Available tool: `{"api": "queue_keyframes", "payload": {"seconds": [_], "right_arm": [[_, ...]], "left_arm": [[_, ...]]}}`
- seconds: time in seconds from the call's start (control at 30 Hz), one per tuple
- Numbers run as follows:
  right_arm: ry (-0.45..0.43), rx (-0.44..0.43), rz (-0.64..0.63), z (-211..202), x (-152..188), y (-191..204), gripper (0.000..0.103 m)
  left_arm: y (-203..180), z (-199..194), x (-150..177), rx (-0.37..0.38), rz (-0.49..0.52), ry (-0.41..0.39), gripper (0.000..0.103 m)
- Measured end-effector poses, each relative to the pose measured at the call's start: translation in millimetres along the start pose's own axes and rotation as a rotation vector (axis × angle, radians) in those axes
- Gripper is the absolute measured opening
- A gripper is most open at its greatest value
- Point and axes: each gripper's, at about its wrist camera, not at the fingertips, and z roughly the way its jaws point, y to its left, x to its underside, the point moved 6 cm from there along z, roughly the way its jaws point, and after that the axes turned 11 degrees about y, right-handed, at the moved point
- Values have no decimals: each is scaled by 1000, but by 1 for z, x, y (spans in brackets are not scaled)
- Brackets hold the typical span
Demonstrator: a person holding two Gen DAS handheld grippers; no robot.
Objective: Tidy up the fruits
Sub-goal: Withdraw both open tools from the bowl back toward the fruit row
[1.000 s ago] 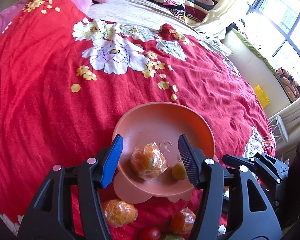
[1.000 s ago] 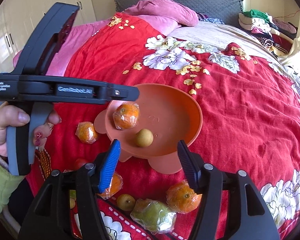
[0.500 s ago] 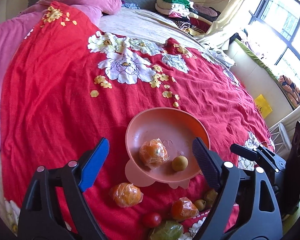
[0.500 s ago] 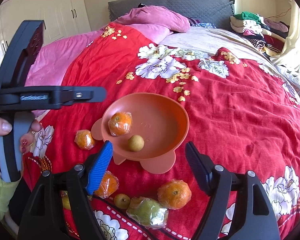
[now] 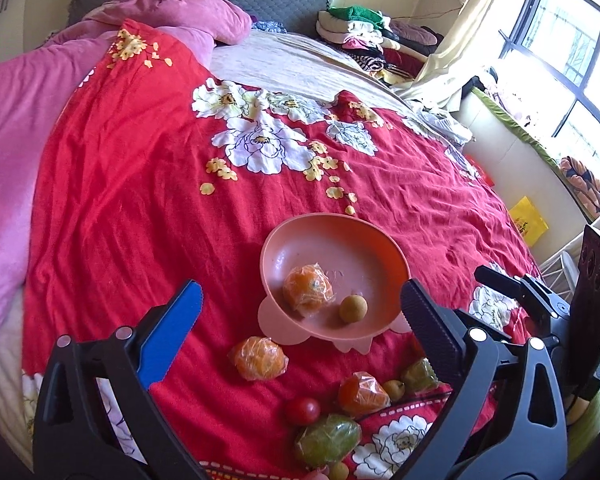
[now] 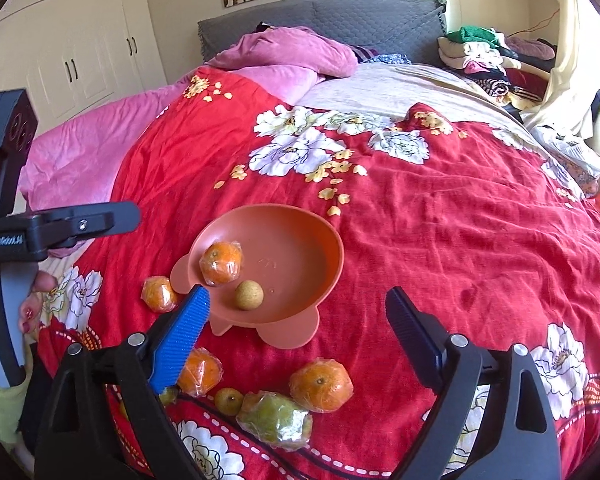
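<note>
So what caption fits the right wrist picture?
Open right gripper above a pink bowl holding two fruits, more on the red bedspread.

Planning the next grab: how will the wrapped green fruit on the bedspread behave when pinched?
The green fruit wears loose, crinkled plastic, so the fingers may slip on the film. It looks round, so it could roll on the soft bedspread.

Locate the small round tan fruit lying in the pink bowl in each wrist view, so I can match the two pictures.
Left wrist view: the small tan fruit lies in the bowl's near part, right of the wrapped orange.
Right wrist view: the same fruit lies in the bowl's near left part, below and right of the wrapped orange.
Shared landmark: the pink bowl on the red bedspread.
</note>
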Motion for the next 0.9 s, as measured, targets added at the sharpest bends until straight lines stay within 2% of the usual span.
{"api": "queue_keyframes", "payload": {"seconds": [0.3,0.9], "right_arm": [[-2,0,8,-9,7,0,92],[52,21,7,-21,47,0,93]], "left_arm": [[1,-8,17,-29,5,-1,93],[3,-21,60,-51,12,21,93]]}}
